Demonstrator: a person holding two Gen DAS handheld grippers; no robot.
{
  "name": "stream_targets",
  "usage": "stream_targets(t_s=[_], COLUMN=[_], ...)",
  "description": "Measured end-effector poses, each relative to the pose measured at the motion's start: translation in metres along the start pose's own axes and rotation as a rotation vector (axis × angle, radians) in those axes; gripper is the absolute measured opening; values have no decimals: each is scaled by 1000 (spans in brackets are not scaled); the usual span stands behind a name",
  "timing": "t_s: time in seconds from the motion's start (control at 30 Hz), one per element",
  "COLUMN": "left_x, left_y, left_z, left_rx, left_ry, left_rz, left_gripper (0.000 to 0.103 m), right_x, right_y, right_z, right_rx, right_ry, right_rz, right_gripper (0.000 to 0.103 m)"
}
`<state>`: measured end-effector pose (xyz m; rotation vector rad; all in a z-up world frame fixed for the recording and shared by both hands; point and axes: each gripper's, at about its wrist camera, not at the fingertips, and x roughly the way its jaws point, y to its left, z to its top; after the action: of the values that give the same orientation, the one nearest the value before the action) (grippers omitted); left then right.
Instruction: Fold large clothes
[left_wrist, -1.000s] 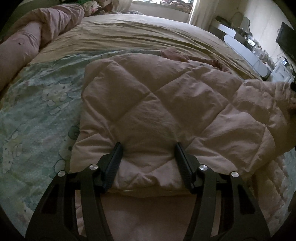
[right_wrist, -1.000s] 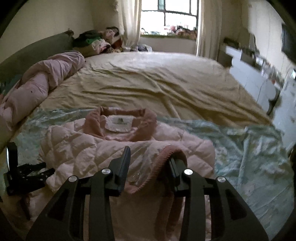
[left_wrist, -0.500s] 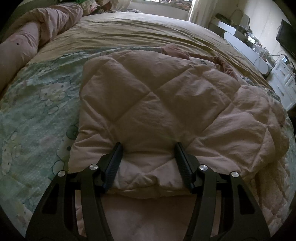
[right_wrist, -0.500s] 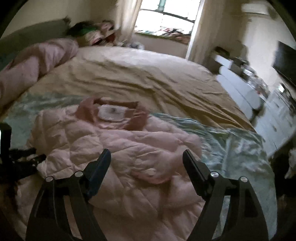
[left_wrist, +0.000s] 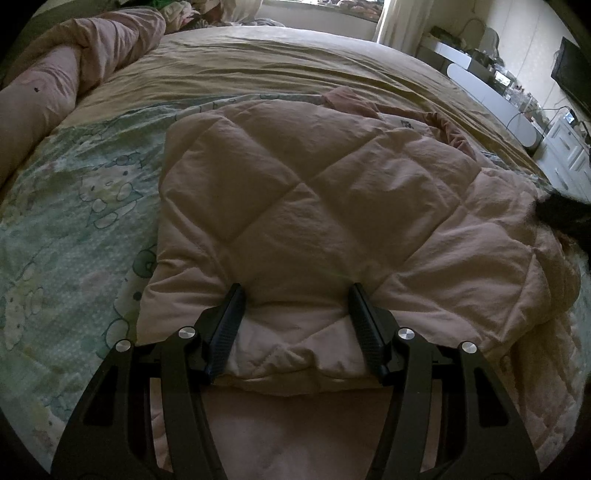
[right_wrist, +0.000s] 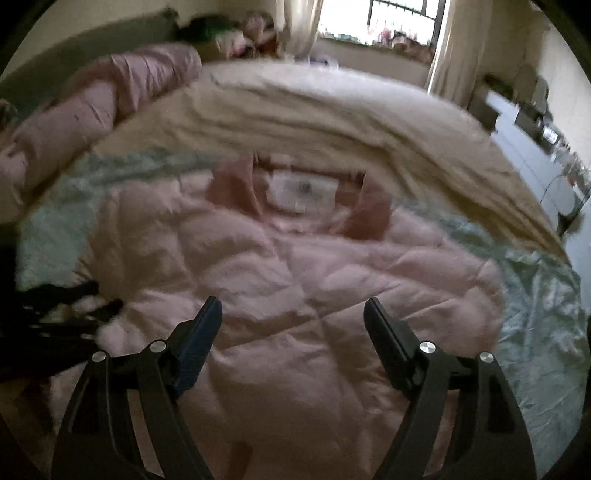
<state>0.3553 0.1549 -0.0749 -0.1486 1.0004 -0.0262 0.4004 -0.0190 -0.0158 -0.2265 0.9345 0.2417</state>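
A bedroom, its bed (left_wrist: 295, 74) under a tan cover and a green cartoon sheet (left_wrist: 74, 221). From my left wrist camera, the left gripper (left_wrist: 295, 314) clamps a folded edge of the pink quilted jacket (left_wrist: 314, 203) lying on the sheet. From my right wrist camera, blurred, the right gripper (right_wrist: 293, 317) hangs spread wide above the jacket, its collar (right_wrist: 369, 214) and label (right_wrist: 301, 192) facing up.

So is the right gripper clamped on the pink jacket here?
No, the right gripper is wide open above the pink jacket, nothing between its fingers.
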Motion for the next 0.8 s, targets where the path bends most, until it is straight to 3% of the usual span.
stream_targets(t_s=[0.13, 0.43, 0.57, 0.7, 0.8], left_x=[2, 8, -6, -28, -38], left_y=[0, -2, 1, -1, -4], left_z=[0, 0, 0, -4, -11], left_rx=[0, -1, -18, -24, -23], left_ry=[-1, -5, -25, -61, -74], left_rz=[-1, 2, -15, -36, -56], left_gripper=[50, 50, 50, 60, 62], right_x=[43, 64, 33, -21, -30], right_y=[4, 3, 1, 1, -2], right_z=[-11, -20, -20, -37, -52], right_rx=[-15, 35, 24, 38, 54], right_ry=[104, 102, 64, -44, -29], right_rz=[-23, 0, 23, 95, 124], right_gripper=[82, 85, 78, 79, 79])
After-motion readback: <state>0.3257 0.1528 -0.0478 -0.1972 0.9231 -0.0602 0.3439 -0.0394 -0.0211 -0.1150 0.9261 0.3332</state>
